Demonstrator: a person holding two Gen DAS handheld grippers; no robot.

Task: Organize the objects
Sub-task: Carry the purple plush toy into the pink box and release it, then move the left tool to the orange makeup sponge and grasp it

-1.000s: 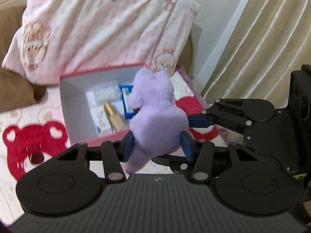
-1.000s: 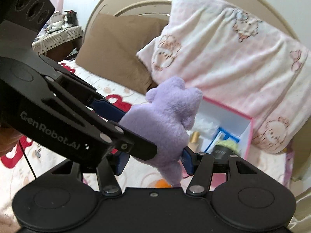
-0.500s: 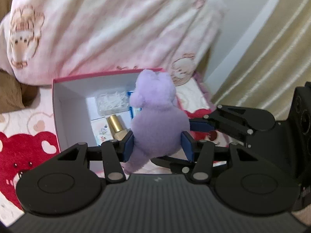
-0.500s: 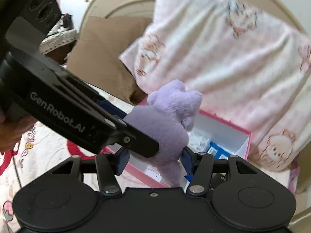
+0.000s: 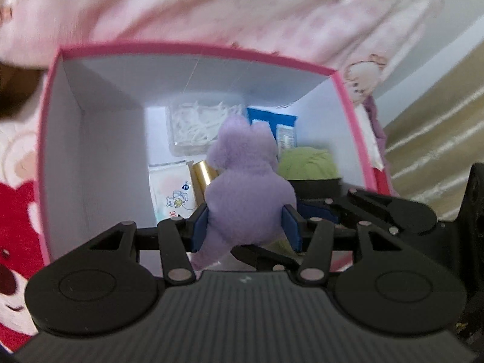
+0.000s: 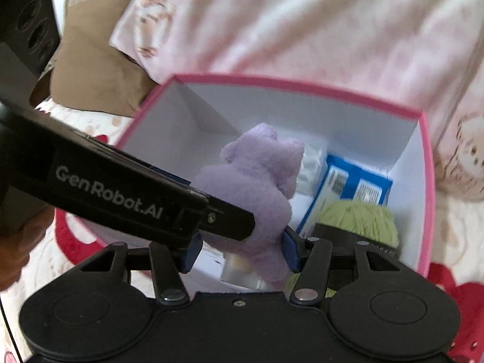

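Together, the left tongs (image 5: 245,227) and the right tongs (image 6: 240,249) each pinch the purple plush toy (image 5: 245,187) between blue pads, holding it mid-frame over the open pink box (image 5: 51,127), with a green yarn ball (image 5: 305,163) at lower right, on the bed (image 5: 18,157).

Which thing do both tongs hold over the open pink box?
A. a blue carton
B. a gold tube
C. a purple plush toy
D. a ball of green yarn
C: the pads of the left tongs and of the right tongs press on the purple plush toy above the pink box.
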